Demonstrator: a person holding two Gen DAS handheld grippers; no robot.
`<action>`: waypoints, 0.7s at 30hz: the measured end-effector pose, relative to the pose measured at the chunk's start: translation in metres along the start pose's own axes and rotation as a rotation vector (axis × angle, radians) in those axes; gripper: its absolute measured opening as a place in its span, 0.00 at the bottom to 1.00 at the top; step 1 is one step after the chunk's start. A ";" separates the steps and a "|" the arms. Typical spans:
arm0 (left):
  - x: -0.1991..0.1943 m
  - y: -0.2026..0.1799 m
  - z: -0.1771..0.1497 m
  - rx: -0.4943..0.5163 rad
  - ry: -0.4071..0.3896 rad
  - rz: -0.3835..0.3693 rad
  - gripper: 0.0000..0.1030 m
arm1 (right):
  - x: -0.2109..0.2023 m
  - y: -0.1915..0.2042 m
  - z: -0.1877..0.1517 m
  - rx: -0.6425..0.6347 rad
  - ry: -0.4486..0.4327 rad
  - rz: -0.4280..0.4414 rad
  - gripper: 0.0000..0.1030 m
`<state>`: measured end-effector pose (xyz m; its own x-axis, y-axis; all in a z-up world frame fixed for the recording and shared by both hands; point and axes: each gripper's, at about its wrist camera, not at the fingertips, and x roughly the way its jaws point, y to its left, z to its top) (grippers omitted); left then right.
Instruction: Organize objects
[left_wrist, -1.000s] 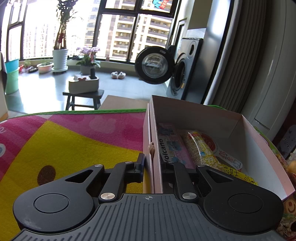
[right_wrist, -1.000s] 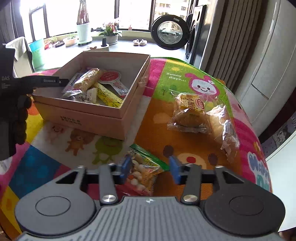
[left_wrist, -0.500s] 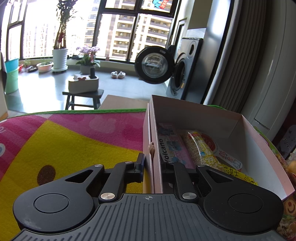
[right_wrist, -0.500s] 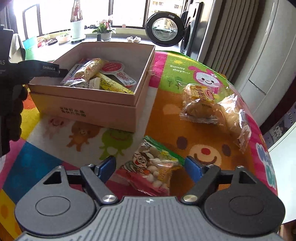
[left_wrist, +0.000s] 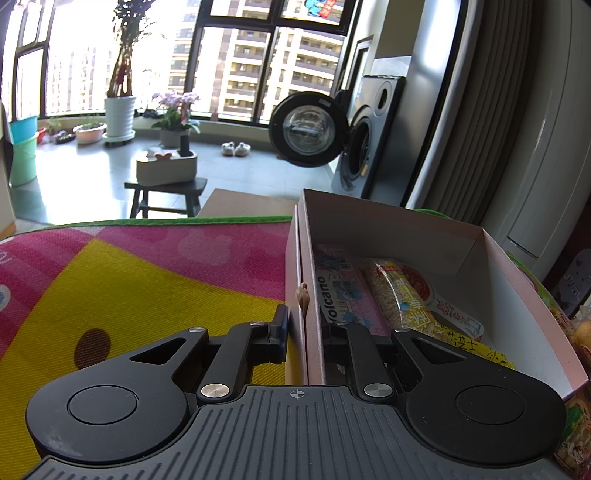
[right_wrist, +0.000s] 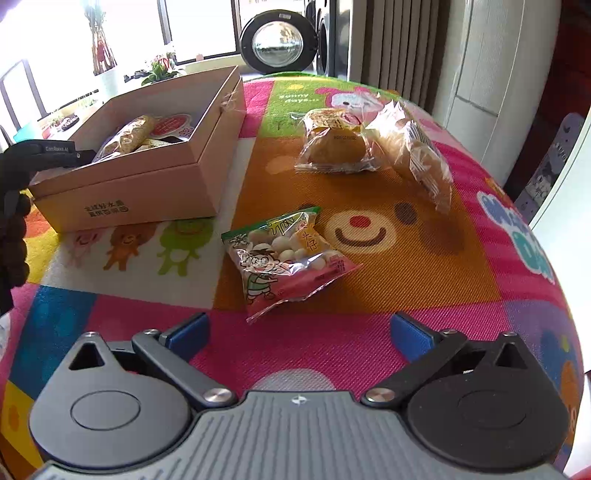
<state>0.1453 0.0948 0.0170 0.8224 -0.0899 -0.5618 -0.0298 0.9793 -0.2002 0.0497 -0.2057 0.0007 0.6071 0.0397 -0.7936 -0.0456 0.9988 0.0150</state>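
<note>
Nearest the right-hand camera, the right gripper (right_wrist: 299, 332) is hovering over the bright cartoon-printed play mat (right_wrist: 406, 258), its blue-padded jaws spread wide and holding nothing. Just ahead of the fingertips, apart from them, the clear plastic snack bag of small white balls with a cartoon boy printed on it (right_wrist: 284, 258) is lying flat on the mat. The bag is sitting roughly along the midline between the two fingers, so the step in hand looks like the pick-up of this bag, still at the approach stage.

On the other side, the left gripper (left_wrist: 304, 332) is pinching the near side wall of the open pink-brown cardboard box (left_wrist: 517, 291), one finger outside the wall and one inside, apparently steadying it. Inside the box, several snack packets are already resting: a pink packet reading "Volcano" (left_wrist: 343, 295), a clear tube of pale puffed grains (left_wrist: 395, 291) and a yellow wrapper (left_wrist: 476, 350).

Farther across the mat, beyond the snack bag and well apart from it, a clear-wrapped round golden bun (right_wrist: 336, 144) and a second clear packet of pale pastry (right_wrist: 421, 151) are lying side by side, still outside the box.

The next move probably calls for lowering the right gripper and sliding it forward until the fingers are straddling the crinkly bag, then closing gently on its bulk, since the slick film could slip or the contents crush, before carrying it left into the box while the left gripper is holding the wall
</note>
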 end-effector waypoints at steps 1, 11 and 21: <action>0.000 0.000 0.000 0.000 0.000 0.000 0.14 | 0.000 0.003 -0.002 -0.007 -0.010 -0.011 1.00; 0.000 0.000 0.000 0.000 0.000 0.001 0.14 | -0.001 0.005 -0.010 0.028 -0.068 -0.021 1.00; 0.000 -0.001 0.000 0.000 -0.001 0.000 0.14 | 0.026 0.008 0.025 -0.089 -0.079 0.076 1.00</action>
<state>0.1457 0.0942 0.0171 0.8227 -0.0895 -0.5613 -0.0297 0.9794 -0.1998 0.0851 -0.1959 -0.0047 0.6596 0.1209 -0.7419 -0.1618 0.9867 0.0170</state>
